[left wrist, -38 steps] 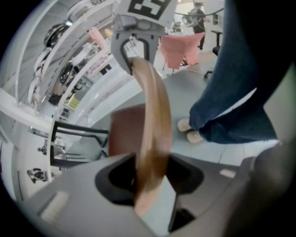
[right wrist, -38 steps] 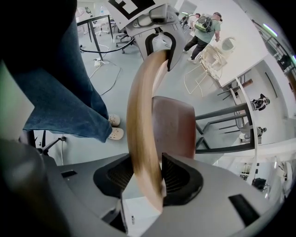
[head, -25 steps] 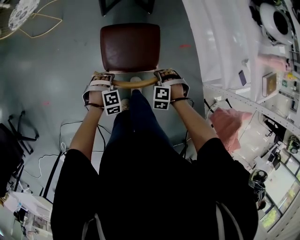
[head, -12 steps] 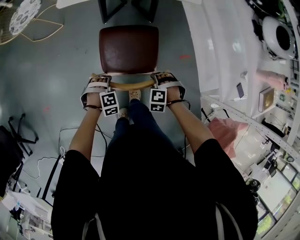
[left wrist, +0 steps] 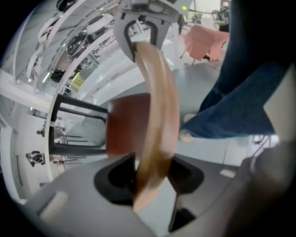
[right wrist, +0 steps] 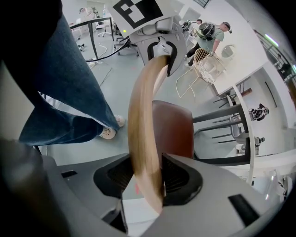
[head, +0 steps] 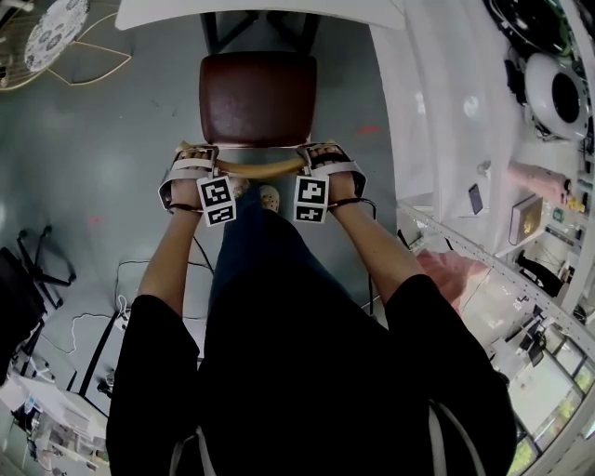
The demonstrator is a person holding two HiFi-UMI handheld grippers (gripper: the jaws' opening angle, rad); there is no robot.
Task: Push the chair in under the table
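The left gripper [head: 195,160] is clamped on the left end of the chair's curved wooden backrest [head: 260,168], and the right gripper [head: 323,156] is clamped on its right end. The brown-seated chair [head: 257,98] stands just short of the white table [head: 260,11], which is cut off by the top edge. The seat hides the chair legs.

No legible text, labels, brands, numbers or signs in any view.

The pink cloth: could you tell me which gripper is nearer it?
Right. The right gripper holds the chair back nearest the pink cloth; the left gripper, its far end.
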